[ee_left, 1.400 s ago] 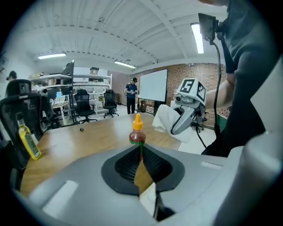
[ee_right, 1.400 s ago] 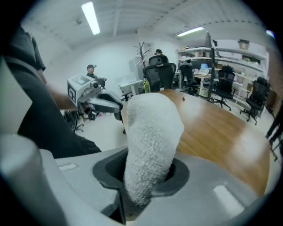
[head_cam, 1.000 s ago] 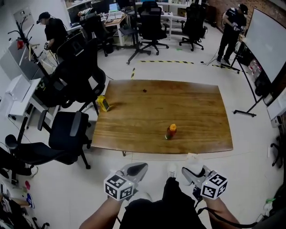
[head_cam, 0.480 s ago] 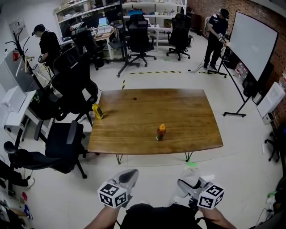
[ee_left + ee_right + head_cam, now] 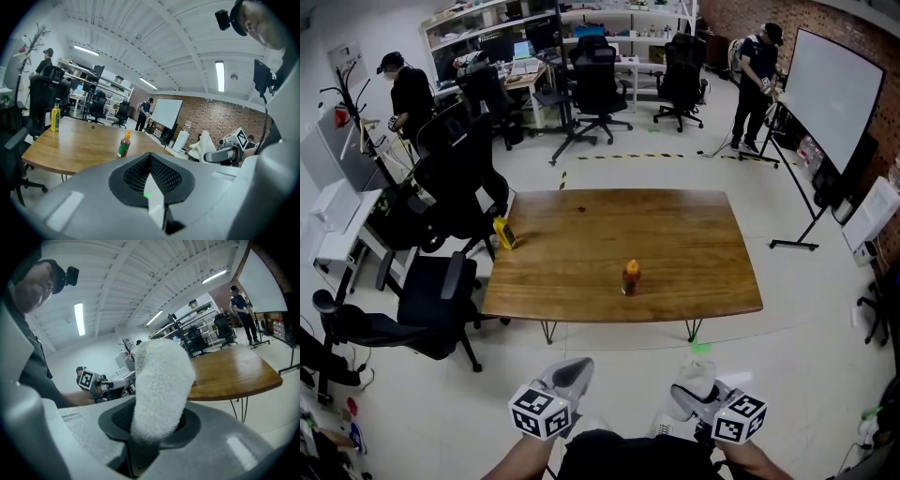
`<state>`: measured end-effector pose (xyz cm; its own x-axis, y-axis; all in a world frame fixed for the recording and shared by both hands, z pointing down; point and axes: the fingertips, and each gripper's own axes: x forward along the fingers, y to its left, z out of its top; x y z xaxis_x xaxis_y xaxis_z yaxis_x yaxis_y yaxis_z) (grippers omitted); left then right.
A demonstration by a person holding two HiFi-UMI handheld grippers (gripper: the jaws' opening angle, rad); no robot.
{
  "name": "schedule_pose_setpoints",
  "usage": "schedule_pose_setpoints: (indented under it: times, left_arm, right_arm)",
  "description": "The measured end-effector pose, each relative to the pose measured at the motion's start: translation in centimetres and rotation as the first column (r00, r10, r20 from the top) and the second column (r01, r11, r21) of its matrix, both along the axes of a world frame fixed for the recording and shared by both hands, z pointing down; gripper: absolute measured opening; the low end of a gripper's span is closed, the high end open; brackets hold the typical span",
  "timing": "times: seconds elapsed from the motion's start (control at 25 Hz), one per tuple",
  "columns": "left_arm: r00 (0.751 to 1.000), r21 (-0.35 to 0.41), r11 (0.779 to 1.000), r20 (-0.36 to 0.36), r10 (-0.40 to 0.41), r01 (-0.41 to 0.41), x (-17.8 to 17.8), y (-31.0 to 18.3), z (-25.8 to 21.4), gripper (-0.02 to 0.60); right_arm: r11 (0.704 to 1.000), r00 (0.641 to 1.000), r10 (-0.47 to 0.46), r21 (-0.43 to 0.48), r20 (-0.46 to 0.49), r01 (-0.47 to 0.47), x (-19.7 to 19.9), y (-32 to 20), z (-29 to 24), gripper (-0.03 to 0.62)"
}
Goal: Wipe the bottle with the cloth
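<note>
Well short of the table (image 5: 712, 281), you are holding both grippers low over the floor (image 5: 806, 375), with the table's near edge lying between them and the bottle (image 5: 630, 277). That bottle is standing upright close to the near edge, about mid-width, well apart from everything else on the wood. Your left gripper (image 5: 151, 159) is riding with its jaws pressed together, empty. Your right gripper (image 5: 152, 423) is pinching the white cloth (image 5: 161, 378), which is sticking up out of the jaws.

Surroundings: black office chairs (image 5: 441, 298) are crowding the table's left side. A whiteboard (image 5: 830, 94) is standing at far right with a person (image 5: 757, 58) beside it; a second person (image 5: 405, 89) is standing far left.

Containers: a yellow bottle (image 5: 503, 232) is sitting at the table's left edge, and a small dark object (image 5: 581, 208) is lying toward the far edge.

Views: the left gripper view is giving the bottle's red body, green label and orange cap, which the head view is showing only as a speck of colour. It is also catching the right gripper and its cloth off to the right. The right gripper view is filling up with cloth, hiding the table's middle behind it.
</note>
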<state>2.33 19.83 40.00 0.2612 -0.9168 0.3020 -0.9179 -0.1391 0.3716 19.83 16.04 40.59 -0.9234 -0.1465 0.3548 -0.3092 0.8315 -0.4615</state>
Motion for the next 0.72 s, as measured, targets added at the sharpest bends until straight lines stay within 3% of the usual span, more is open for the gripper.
schedule_pose_setpoints:
  times: [0.2,0.72]
  left_arm:
    - [1.000,0.004,1.000,0.011,-0.003,0.003,1.4,-0.1,-0.2,0.017]
    - [0.998,0.029,0.998,0.021,-0.051,0.050,0.6,-0.3,-1.1,0.017]
  right_arm:
    - [1.000,1.000,-0.001,0.009,0.000,0.001,1.4,-0.3,0.2,0.101]
    - [0.999,1.000,-0.013,0.052,-0.008,0.013,1.5,-1.4,-0.4,0.100]
